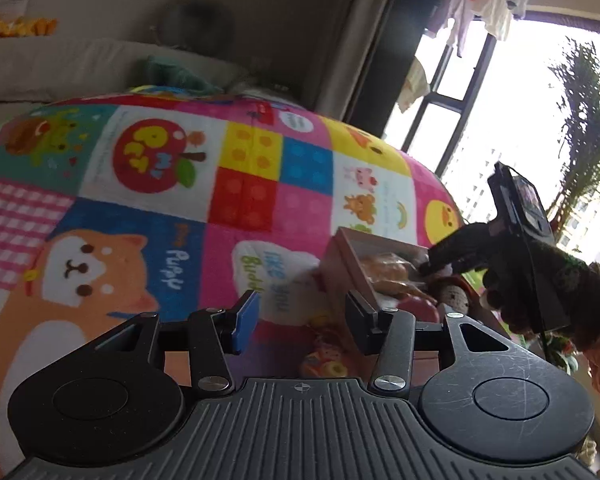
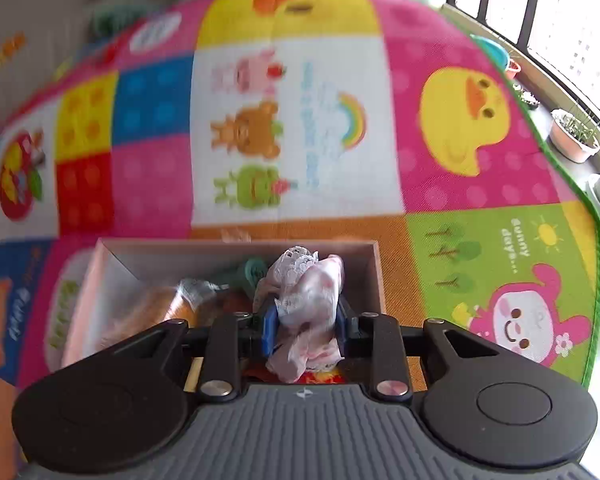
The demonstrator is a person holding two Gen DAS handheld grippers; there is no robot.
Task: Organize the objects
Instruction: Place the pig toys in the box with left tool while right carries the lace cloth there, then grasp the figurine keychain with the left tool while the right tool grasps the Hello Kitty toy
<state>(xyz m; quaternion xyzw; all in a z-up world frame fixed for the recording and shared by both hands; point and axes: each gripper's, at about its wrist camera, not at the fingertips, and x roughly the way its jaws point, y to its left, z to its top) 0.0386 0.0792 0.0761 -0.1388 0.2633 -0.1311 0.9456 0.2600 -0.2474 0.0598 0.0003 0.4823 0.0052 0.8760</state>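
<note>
One lace cloth [image 2: 306, 300] in right claw [image 2: 305, 330]

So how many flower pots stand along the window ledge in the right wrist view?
3: a pink planter with green shoots at the far right, a small dark pot behind it, and a red pot farthest back. More may be hidden.

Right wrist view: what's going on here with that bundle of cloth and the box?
A person is tidying items into a shallow pink box on a colourful play mat. The right gripper is shut on a crumpled white-and-pink lace-trimmed cloth, held over the box, which already holds a packaged bread item and a teal object. The left gripper is open, holding nothing, off to the box's side.
</note>
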